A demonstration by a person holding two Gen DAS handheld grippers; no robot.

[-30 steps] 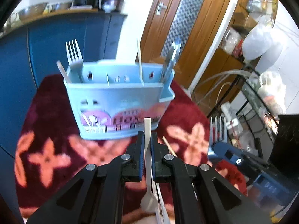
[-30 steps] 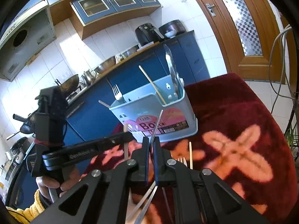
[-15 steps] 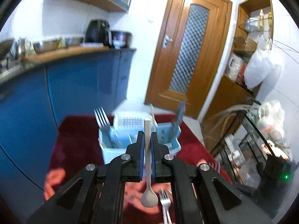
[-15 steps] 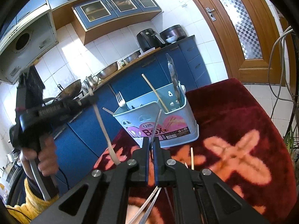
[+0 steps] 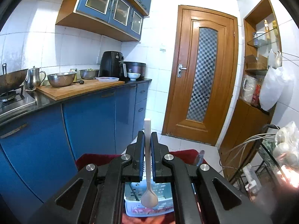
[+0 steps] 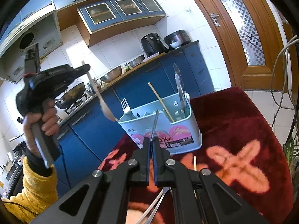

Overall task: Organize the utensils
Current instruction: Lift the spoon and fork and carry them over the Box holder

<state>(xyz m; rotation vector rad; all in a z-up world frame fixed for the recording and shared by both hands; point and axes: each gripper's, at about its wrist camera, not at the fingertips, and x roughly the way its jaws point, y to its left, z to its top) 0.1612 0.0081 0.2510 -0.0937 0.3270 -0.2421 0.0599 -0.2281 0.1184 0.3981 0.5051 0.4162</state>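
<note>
The beige spoon [image 5: 147,169] sits clamped by its handle in my left gripper [image 5: 147,145], bowl hanging down over the pale blue utensil caddy [image 5: 149,201] on the red floral cloth [image 6: 233,130]. My right gripper [image 6: 151,147] is clenched on a thin metal utensil [image 6: 156,123] that leans toward the caddy's front wall.

The grip on the spoon is narrow and high on a smooth handle, so I judge it could swing or slip as I lower it. The bowl could also catch the caddy's rim or a divider, or knock the fork [image 6: 125,105] standing in the left compartment, and tip the light caddy. A chopstick [image 6: 160,100] and tongs [image 6: 179,85] already lean in there and could be jostled.

My left view shows the spoon directly over the caddy's slotted floor, but hides the rim behind the jaws. My right view shows the whole caddy, its contents, a loose chopstick [image 6: 195,163] on the cloth, and my hand [image 6: 42,119] holding the spoon off to the caddy's left, at its corner.
</note>
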